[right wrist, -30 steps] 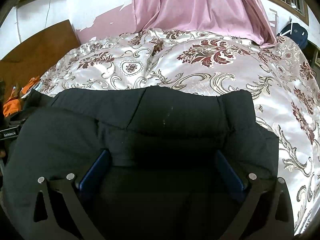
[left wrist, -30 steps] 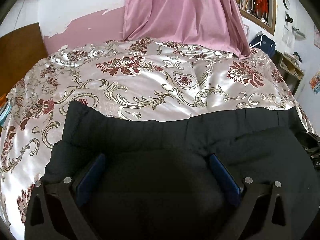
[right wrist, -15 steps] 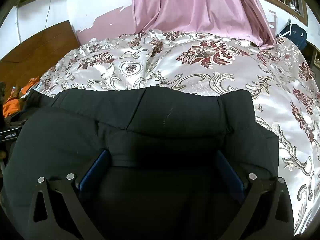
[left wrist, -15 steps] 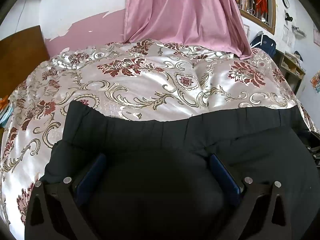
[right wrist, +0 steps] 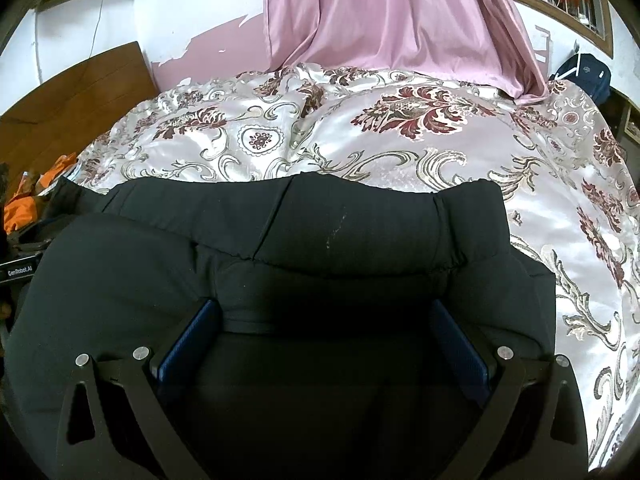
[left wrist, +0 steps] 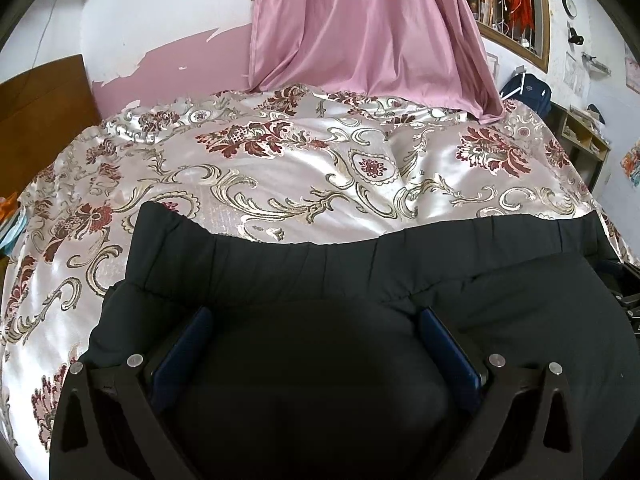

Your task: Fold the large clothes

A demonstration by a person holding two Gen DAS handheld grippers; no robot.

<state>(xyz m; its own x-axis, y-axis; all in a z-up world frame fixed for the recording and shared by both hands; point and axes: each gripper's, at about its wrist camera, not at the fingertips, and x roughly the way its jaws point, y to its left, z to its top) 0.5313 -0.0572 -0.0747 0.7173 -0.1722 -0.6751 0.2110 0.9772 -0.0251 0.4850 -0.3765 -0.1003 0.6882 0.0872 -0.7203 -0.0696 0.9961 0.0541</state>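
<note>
Right wrist view: "GenRobot.AI" label point(right wrist: 19, 271) left of black garment point(right wrist: 340, 232)

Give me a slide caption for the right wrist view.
Right gripper, jaws open, over black trousers on a flowered bedspread.

Floral satin bedspread point(left wrist: 280, 168); pink curtain point(left wrist: 368, 28) draped onto it; wooden headboard point(right wrist: 72, 92); possibly backpack point(right wrist: 586, 70).

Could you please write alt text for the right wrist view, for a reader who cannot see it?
A black garment lies across a bed's floral satin bedspread, filling the lower frame beneath the right hand-held gripper, whose blue-padded fingers stand wide apart over the fabric. Behind the bed hangs a pink curtain against a white and pink wall.
</note>
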